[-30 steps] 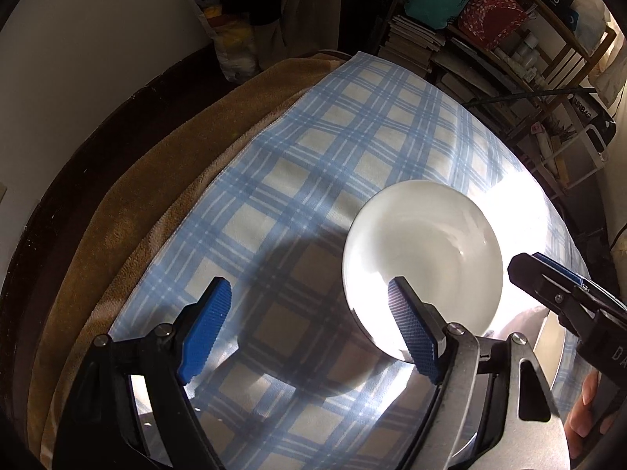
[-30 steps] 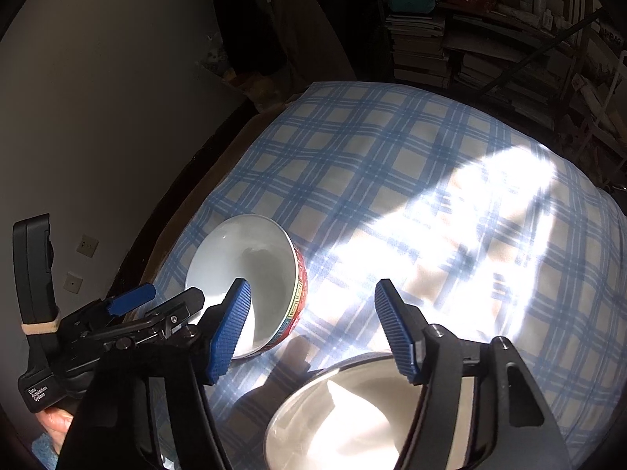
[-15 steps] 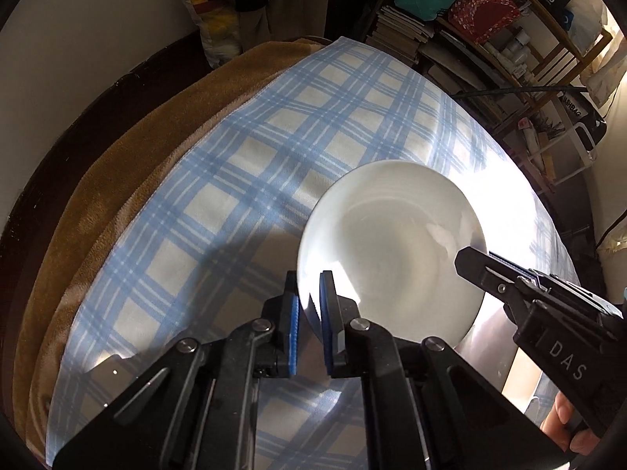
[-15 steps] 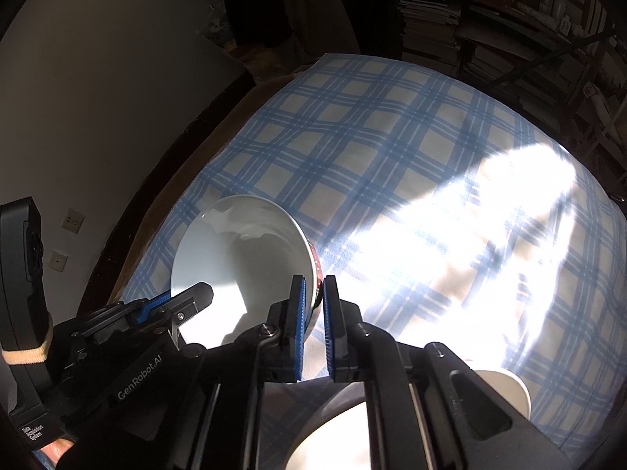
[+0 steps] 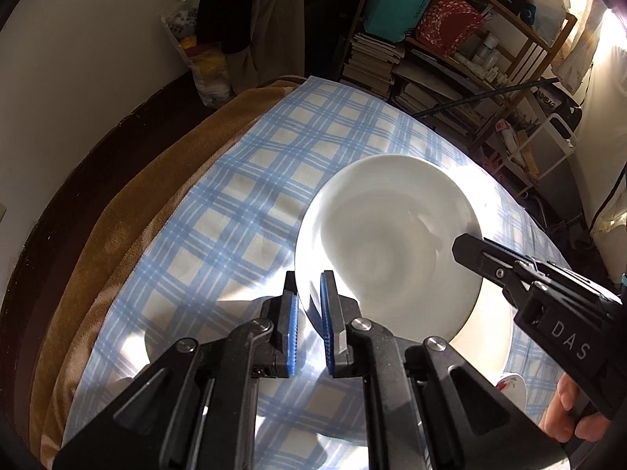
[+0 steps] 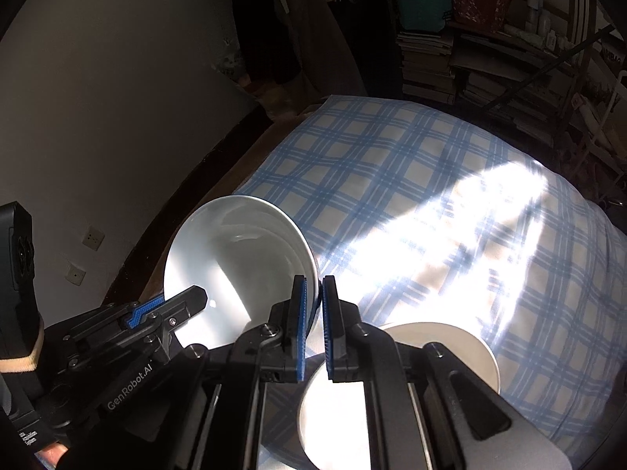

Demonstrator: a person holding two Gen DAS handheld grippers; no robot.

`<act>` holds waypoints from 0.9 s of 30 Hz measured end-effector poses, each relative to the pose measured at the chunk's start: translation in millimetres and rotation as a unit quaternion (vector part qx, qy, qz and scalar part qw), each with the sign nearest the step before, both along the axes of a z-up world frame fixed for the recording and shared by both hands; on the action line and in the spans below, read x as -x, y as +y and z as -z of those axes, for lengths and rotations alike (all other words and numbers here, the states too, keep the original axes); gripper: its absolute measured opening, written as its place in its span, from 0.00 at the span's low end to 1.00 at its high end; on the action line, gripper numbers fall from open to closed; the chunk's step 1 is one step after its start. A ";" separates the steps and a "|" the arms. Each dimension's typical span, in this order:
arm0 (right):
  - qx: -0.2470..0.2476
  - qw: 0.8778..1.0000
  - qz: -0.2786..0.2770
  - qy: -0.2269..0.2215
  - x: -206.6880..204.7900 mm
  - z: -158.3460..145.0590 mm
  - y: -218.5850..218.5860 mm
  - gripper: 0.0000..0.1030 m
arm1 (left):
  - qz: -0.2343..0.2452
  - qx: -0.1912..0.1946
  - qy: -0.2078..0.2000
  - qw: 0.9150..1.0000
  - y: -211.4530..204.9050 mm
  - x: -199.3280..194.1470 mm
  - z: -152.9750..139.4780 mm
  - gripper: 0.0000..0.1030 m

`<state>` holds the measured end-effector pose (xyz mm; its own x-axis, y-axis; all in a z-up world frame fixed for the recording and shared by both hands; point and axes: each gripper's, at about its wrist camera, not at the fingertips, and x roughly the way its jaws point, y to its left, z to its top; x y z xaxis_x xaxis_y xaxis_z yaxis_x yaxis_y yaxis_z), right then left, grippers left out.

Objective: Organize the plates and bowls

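The left gripper (image 5: 309, 301) has its blue pads (image 5: 292, 337) closed on the near left rim of a white bowl (image 5: 388, 243), and the right gripper (image 6: 318, 305) is clamped on the opposite rim of the same bowl (image 6: 239, 266), so both hold it between them. The left jaws were wide a moment ago and have only just finished closing; a little gap remains between the pads where the rim sits. In the left wrist view the bowl's hollow faces the camera and its rim stands clear above the blue checked cloth (image 5: 250, 203), while the right gripper (image 5: 470, 250) comes in from the right with fingers of a hand (image 5: 568, 407) behind it. In the right wrist view the bowl is tilted, its mouth turned toward the left, and the left gripper (image 6: 192, 297) reaches its rim from the lower left. Below the right gripper a second white bowl (image 6: 443, 352) rests on the cloth in bright sunlight; a sliver of it (image 5: 493, 337) shows under the held bowl in the left view, apparently with a small red-patterned dish (image 5: 513, 384) beside it, though glare makes that hard to read. A brown blanket (image 5: 129, 227) lies along the cloth's far left edge, and shelves of books (image 5: 376, 58) stand behind
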<state>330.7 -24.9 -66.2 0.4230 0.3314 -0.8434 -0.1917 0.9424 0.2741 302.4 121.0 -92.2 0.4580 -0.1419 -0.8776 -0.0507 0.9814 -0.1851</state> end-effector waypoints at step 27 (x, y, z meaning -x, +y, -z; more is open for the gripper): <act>-0.008 0.998 0.062 -0.021 75.8 -22.0 -74.4 0.09 | 0.074 -0.004 -0.024 0.997 -74.8 44.8 -26.5 0.10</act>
